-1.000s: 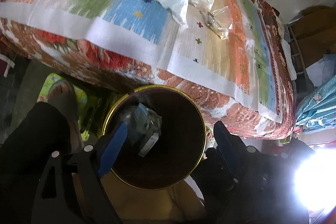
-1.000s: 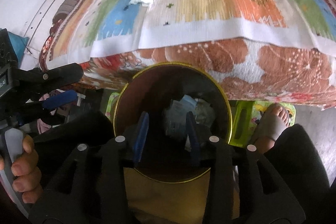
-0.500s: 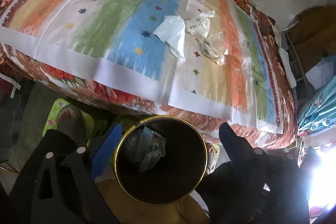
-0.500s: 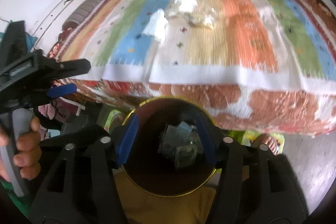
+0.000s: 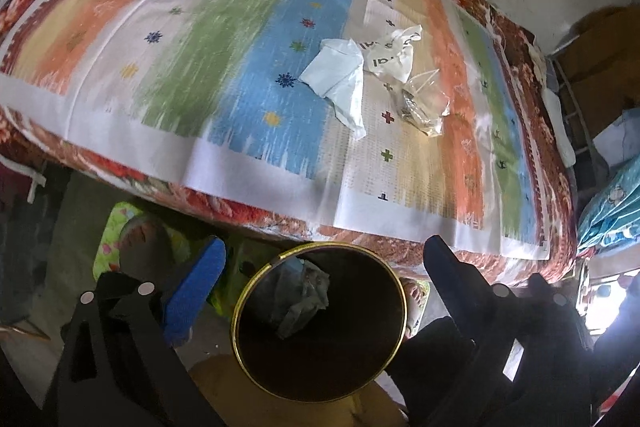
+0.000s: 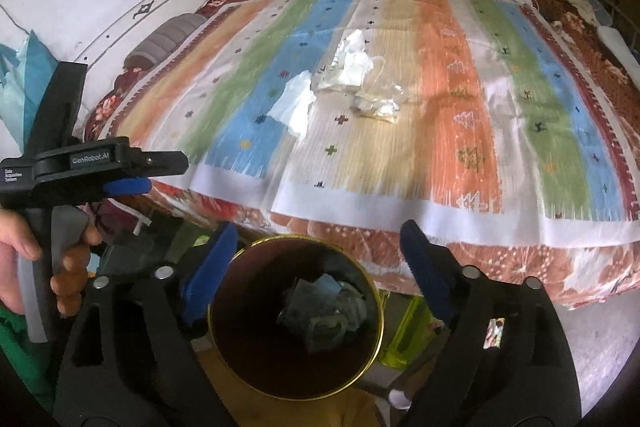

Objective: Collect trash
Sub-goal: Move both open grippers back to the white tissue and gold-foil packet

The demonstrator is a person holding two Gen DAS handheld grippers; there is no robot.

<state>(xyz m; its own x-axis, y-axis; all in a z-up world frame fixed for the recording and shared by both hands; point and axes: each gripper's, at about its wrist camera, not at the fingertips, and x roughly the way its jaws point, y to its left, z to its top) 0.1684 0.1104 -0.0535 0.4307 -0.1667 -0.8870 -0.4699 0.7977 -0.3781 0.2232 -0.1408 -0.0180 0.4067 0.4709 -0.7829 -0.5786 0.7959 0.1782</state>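
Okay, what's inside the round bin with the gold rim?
Crumpled wrappers lie in the bin, greyish plastic and a bluish piece. Whatever is beneath them is covered, and the dark interior hides the bottom.

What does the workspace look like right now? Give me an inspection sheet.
Surface: striped bedspread over a floral quilt.
Job's things: white tissue, printed wrapper and clear plastic wrapper lie together on the bedspread; gold-rimmed bin below the bed edge, crumpled trash inside.
Clutter: grey pillow at the far corner.
Grippers: left tool and right tool over the bin, jaws opening, nothing between them.
Cables: nothing seen.
Surroundings: white wall, boxes, a person's foot on the floor.
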